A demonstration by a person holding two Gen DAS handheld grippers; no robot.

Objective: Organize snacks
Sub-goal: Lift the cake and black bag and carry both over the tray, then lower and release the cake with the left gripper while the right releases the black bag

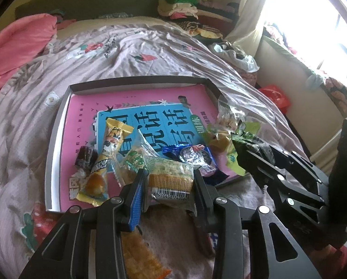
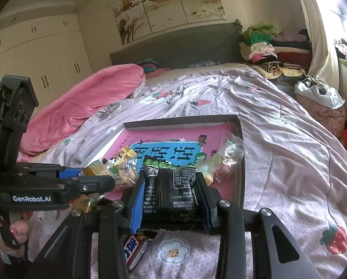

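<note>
A shallow box point(image 1: 57, 125) with a pink and blue printed bottom lies on the bed and holds several wrapped snacks. My left gripper point(image 1: 170, 181) is shut on a clear pack of biscuits point(image 1: 171, 179) with a barcode, at the box's near edge. My right gripper point(image 2: 171, 193) is shut on a black and green snack pack point(image 2: 171, 195), just before the box's near edge point(image 2: 240, 162). The right gripper also shows in the left wrist view point(image 1: 254, 153), to the right of the box. A yellow snack point(image 1: 110, 144) and a blue pack point(image 1: 192, 155) lie in the box.
An orange snack pack point(image 1: 140, 253) lies on the quilt under my left gripper. A blue and white bar point(image 2: 136, 248) lies under my right gripper. A pink duvet point(image 2: 85, 107) is at the far left. Piled clothes point(image 2: 264, 44) and a bag point(image 2: 320, 93) sit at the bed's right.
</note>
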